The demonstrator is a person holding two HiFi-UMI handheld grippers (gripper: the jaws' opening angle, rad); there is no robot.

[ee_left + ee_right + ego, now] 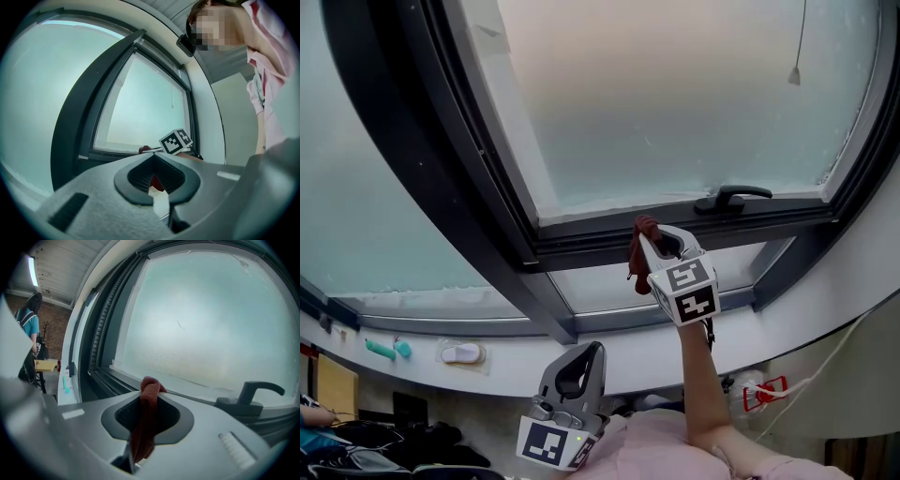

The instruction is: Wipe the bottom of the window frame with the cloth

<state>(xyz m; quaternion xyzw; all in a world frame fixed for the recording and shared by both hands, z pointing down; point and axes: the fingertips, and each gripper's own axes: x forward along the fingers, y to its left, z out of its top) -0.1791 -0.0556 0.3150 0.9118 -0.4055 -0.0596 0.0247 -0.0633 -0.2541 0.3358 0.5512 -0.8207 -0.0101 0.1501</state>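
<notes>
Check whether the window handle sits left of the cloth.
No; the window handle lies right of the cloth in the right gripper.

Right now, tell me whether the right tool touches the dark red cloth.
Touching: right gripper view shows the right tool clamped on the dark red cloth.

Your grey left gripper (584, 358) and right gripper (657, 234) each carry a black-and-white marker cube (691, 291); your top (661, 452) is pink.

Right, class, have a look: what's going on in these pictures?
A person is cleaning a window with two handheld grippers. The right gripper has its jaws shut on a dark red cloth and holds it up at the bottom of the window frame, left of the handle. The left gripper hangs low, shut and empty.
</notes>
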